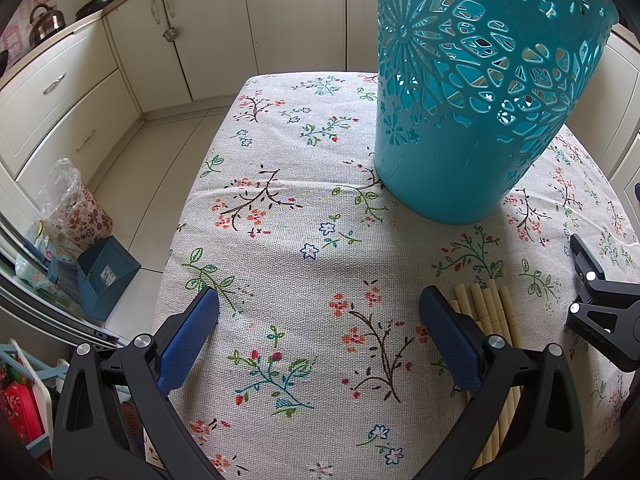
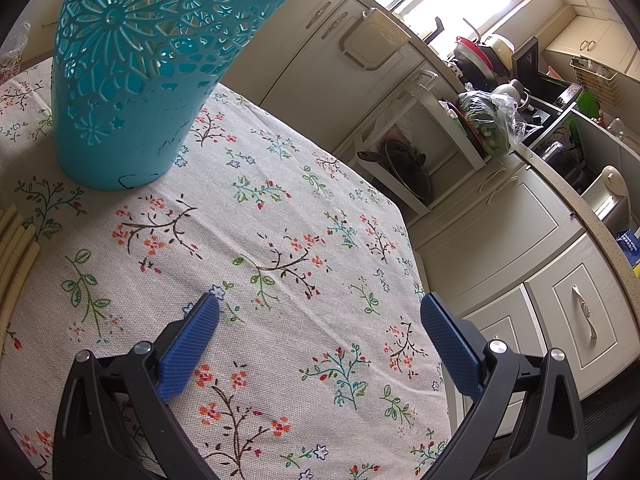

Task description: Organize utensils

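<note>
Since both claws are wide apart with nothing between their blue pads, the job looks like it is only starting: no stick has been picked up yet.

Nearest in the left wrist view, the left gripper (image 1: 319,312) hangs over the flowery tablecloth (image 1: 280,240), released and holding nothing. Its pads are dark blue with a bumpy grid, set on smooth black plastic arms. Just at 3 o'clock of it, partly under its right finger, lies a bunch of chopsticks (image 1: 488,308). They are pale, thin and long, like bamboo, lying side by side on the cloth. At 3 o'clock near the edge, the black tip of the other claw shows.

The right gripper (image 2: 320,312) is also released and bare, over the cloth, with the chopstick ends at 9 o'clock in its own view.

Farther off, at 1 o'clock in the left view, stands the teal holder (image 1: 480,100). It is tall, round, hard plastic, upright, with flower-shaped holes cut through its wall.

I think the next move is to slide one claw over the sticks, pinch some gently, then lift them into the holder. The sticks are thin and round, so they may roll or slip.

Farthest away are cream cabinets (image 1: 208,32).
</note>
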